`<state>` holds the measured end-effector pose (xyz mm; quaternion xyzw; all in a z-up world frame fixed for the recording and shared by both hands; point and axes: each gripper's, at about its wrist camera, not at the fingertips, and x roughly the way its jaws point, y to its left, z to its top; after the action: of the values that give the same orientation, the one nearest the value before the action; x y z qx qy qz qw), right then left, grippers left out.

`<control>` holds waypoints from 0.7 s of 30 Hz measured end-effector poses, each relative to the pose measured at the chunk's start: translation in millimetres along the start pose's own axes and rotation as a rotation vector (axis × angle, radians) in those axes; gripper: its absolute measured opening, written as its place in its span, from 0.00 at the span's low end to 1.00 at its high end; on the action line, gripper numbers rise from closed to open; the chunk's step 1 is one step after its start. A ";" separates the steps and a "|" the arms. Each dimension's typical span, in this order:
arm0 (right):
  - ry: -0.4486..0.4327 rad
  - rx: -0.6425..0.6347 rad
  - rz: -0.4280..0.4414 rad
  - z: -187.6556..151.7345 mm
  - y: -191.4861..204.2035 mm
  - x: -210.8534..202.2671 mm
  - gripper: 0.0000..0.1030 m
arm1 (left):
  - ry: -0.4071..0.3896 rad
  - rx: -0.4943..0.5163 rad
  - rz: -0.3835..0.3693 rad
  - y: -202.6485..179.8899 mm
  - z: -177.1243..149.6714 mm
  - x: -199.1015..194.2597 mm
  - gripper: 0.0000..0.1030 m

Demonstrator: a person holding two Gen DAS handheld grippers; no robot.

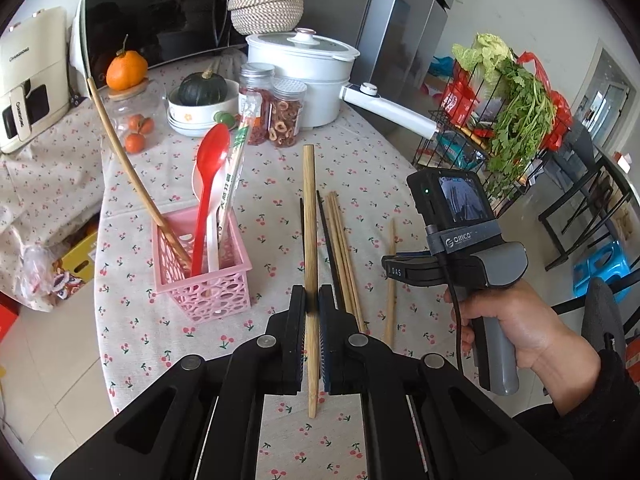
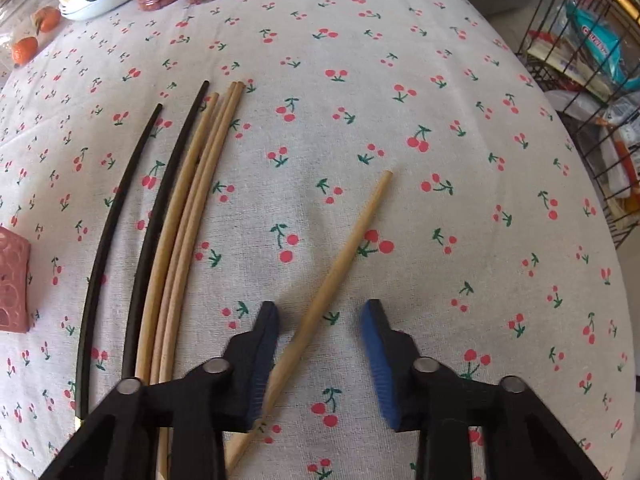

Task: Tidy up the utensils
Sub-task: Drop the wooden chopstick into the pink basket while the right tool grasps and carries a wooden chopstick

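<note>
Left tongs clamped on a bamboo chopstick, mid-frame, lifted over the tabletop. Right tongs spread apart astride a lone chopstick lying centre frame. Only from the left wrist: pink basket, lower left; "ORICO" readable at right.

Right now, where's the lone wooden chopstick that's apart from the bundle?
In the right wrist view, the lone chopstick lies on the tablecloth between the open right gripper fingers, right of the chopstick bundle.

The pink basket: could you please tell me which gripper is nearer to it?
Left. The left gripper, shut on a wooden chopstick, hangs just beside the pink basket; the right gripper hovers open over a lone chopstick farther away.
</note>
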<state>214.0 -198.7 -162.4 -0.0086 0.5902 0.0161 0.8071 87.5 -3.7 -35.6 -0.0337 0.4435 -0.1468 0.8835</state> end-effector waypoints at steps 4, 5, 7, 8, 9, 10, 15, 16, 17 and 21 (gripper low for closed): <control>0.004 -0.003 0.025 -2.7 2.7 -1.0 0.06 | -0.013 -0.007 0.002 1.9 -0.3 -6.4 0.06; -0.004 0.003 0.032 -3.3 1.0 -3.3 0.06 | -0.020 -0.008 0.001 2.5 -0.4 -9.6 0.06; -0.052 0.024 0.044 -4.4 -2.0 -19.1 0.05 | -0.037 -0.007 -0.005 3.3 0.6 -17.2 0.06; -0.085 0.039 0.063 -5.3 -3.2 -31.5 0.06 | -0.051 -0.004 -0.005 3.8 0.9 -21.8 0.06; -0.118 0.054 0.089 -4.6 -6.0 -43.1 0.06 | -0.064 -0.003 -0.002 4.7 1.0 -26.8 0.06; -0.149 0.064 0.113 -4.9 -8.6 -54.3 0.06 | -0.076 -0.003 -0.001 5.5 1.4 -31.9 0.06; -0.272 0.064 0.195 -11.5 -10.6 -103.1 0.06 | -0.144 -0.010 0.004 10.5 3.6 -59.8 0.06; -0.296 0.058 0.204 -13.7 -10.0 -111.9 0.06 | -0.160 -0.011 0.010 11.9 5.3 -65.5 0.06; -0.320 0.052 0.213 -15.8 -9.2 -120.6 0.06 | -0.181 -0.016 0.014 14.2 6.9 -72.8 0.06; -0.416 0.035 0.256 -19.9 -8.1 -153.1 0.06 | -0.287 -0.054 0.023 26.6 13.8 -105.7 0.06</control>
<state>149.0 -209.8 -22.6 0.0838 0.4076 0.1097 0.9027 45.1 51.3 49.5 -0.0729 0.3168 -0.1186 0.9382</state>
